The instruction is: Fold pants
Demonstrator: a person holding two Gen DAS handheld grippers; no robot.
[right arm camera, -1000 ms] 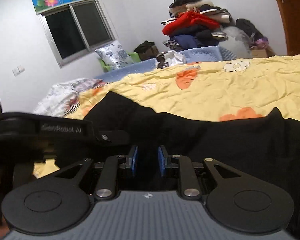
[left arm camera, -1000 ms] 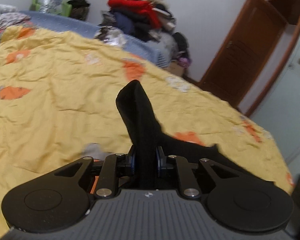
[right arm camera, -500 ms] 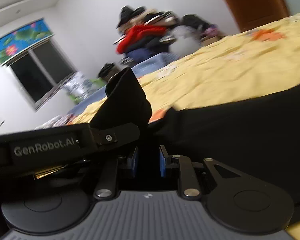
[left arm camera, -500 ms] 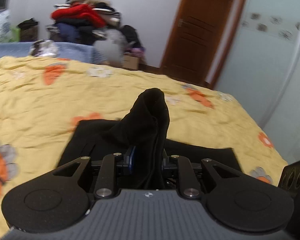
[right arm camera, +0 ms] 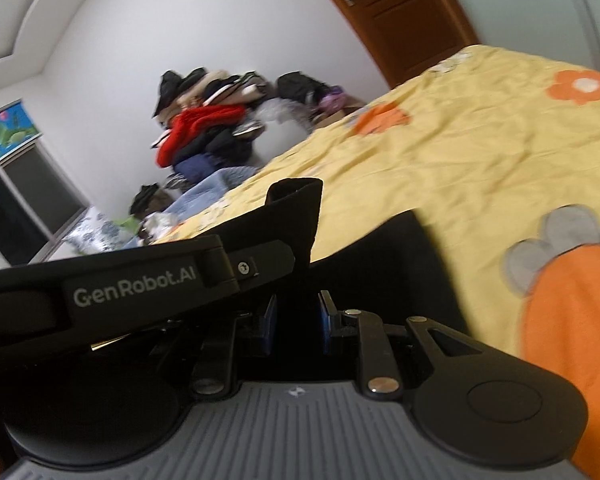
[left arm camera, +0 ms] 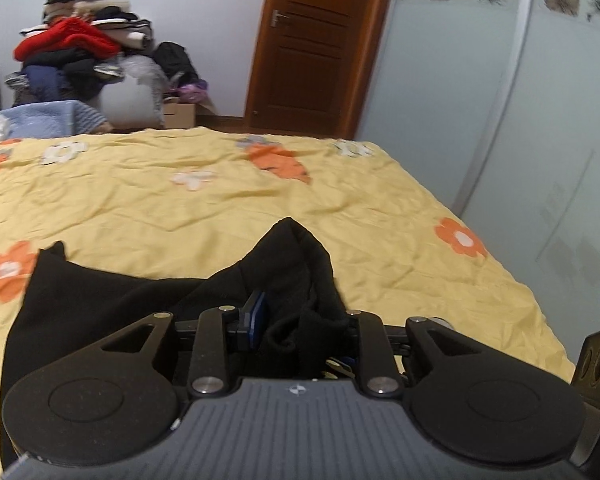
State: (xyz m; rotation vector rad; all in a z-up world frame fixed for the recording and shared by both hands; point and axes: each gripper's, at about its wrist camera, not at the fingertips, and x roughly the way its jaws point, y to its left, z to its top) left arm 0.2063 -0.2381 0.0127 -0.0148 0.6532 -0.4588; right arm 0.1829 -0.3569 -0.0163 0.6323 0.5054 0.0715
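Note:
The black pants lie on the yellow flowered bedspread, low in the left wrist view. My left gripper has its jaws spread apart, with a bunched peak of the pants cloth loose between them. My right gripper is shut on a fold of the same black pants, which stands up between its blue pads. The left gripper's body crosses the right wrist view just left of the right gripper.
A heap of clothes is piled against the far wall. A brown door and a pale sliding wardrobe stand beyond the bed's far right edge. A window is at the left in the right wrist view.
Both grippers have swung right across the bed, carrying the pants over. The left gripper's jaws have spread open and its cloth has slackened. The right gripper stays shut on its fold.

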